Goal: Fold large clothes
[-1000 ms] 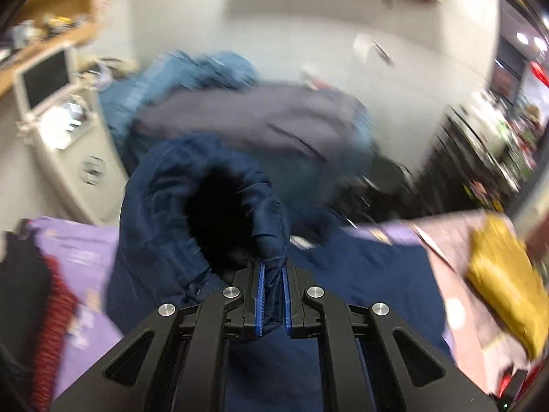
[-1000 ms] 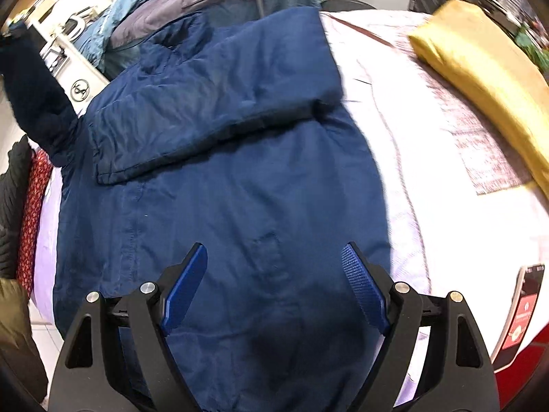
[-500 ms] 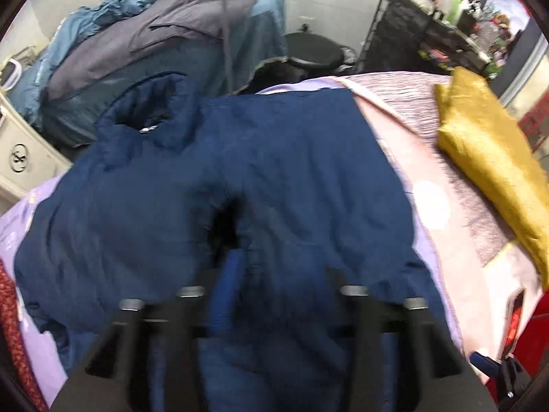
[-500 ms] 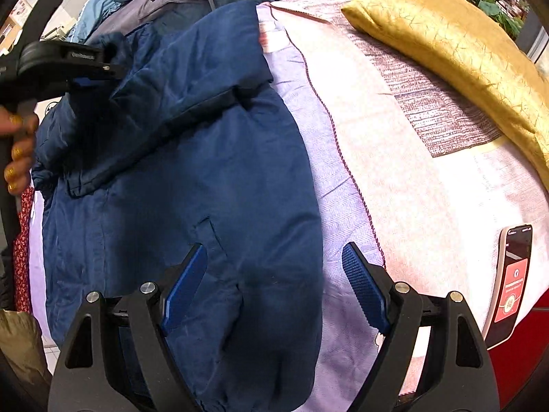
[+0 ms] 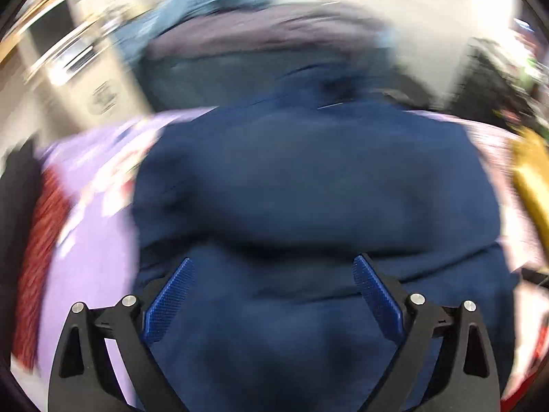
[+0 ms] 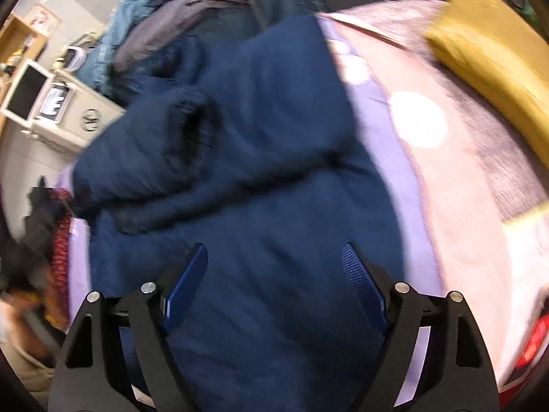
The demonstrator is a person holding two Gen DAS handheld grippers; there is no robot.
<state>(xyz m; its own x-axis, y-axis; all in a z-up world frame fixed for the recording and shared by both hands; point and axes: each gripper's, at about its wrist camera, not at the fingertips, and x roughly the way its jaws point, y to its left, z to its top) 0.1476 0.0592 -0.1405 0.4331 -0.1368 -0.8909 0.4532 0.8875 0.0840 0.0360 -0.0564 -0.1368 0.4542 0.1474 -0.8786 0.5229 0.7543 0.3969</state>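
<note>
Garment: padded navy-blue jacket [image 6: 274, 158] lies flat on the lilac bedsheet [image 6: 405, 185], both sleeves folded in across the body.
Long axis: collar end points away toward the heap of grey and blue clothes [image 6: 212, 3]; hem end lies near both tools.
Left gripper [image 5: 272, 292]: jaws have just been opening and stand wide; nothing between the pads, jacket only underneath. View blurred.
Right gripper [image 6: 274, 285]: wide apart, empty, hanging over the lower body of the jacket.
Key relation: jacket runs straight ahead of both grippers, hem nearest. Neither is clearly nearer.
Next move (judgement): likely take the hem at two points and carry it toward the collar.
Nearby: mustard-yellow cushion [image 6: 490, 44] well apart on the right.
</note>
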